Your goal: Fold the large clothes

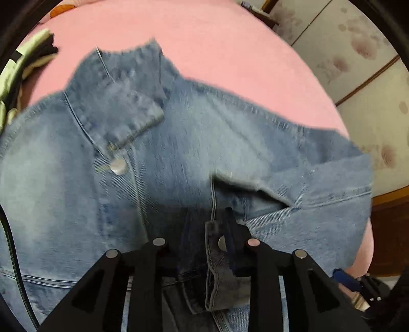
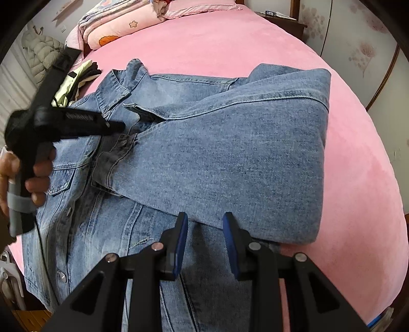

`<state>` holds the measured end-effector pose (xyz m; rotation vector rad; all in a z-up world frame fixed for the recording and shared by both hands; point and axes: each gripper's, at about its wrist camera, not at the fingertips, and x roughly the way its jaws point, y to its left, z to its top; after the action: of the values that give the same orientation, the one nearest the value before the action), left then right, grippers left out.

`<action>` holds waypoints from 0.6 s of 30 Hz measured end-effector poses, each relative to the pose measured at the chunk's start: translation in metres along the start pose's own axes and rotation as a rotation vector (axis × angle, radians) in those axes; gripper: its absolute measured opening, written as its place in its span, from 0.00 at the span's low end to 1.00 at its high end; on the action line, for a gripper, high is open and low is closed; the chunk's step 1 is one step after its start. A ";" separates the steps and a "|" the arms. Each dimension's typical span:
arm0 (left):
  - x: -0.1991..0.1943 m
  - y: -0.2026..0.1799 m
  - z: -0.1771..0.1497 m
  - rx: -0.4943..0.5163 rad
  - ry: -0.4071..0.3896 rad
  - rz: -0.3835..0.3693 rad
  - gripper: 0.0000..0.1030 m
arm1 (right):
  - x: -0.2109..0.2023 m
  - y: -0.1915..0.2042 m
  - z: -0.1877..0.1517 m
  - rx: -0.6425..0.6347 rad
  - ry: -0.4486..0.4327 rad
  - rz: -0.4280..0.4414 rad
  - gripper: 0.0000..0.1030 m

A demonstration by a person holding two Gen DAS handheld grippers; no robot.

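A blue denim jacket point(image 2: 230, 143) lies front up on the pink bed point(image 2: 358, 178). One sleeve is folded across its chest, and the cuff point(image 2: 112, 163) rests near the button placket. In the left wrist view my left gripper point(image 1: 209, 229) hangs over that cuff point(image 1: 217, 268). The cuff's edge lies in the gap between the jaws, which stand apart, and the picture there is blurred. A hand holds this left gripper point(image 2: 117, 126) above the collar area. My right gripper point(image 2: 204, 229) is open over the folded sleeve's lower edge, with its blue pads point(image 2: 181, 242) clear of the cloth.
Folded lime-and-black clothes point(image 2: 74, 81) lie at the jacket's far left. Pillows and a quilt point(image 2: 115, 23) fill the head of the bed. A nightstand point(image 2: 281, 18) and a floral wardrobe point(image 1: 358, 63) stand beyond the right side. Pink bedding shows right of the jacket.
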<state>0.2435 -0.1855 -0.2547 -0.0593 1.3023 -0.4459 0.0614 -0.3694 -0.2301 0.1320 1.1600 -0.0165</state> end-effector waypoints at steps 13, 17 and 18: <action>0.006 -0.046 0.058 0.038 -0.059 0.001 0.27 | -0.008 -0.004 0.003 0.009 -0.031 -0.013 0.28; 0.040 -0.047 0.046 0.071 0.061 0.057 0.27 | -0.013 -0.010 0.004 0.020 -0.042 -0.018 0.28; 0.044 -0.047 0.042 0.074 0.080 0.060 0.27 | -0.014 -0.012 0.005 0.024 -0.045 -0.020 0.28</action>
<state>0.2780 -0.2519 -0.2697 0.0602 1.3613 -0.4485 0.0591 -0.3824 -0.2171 0.1406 1.1161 -0.0507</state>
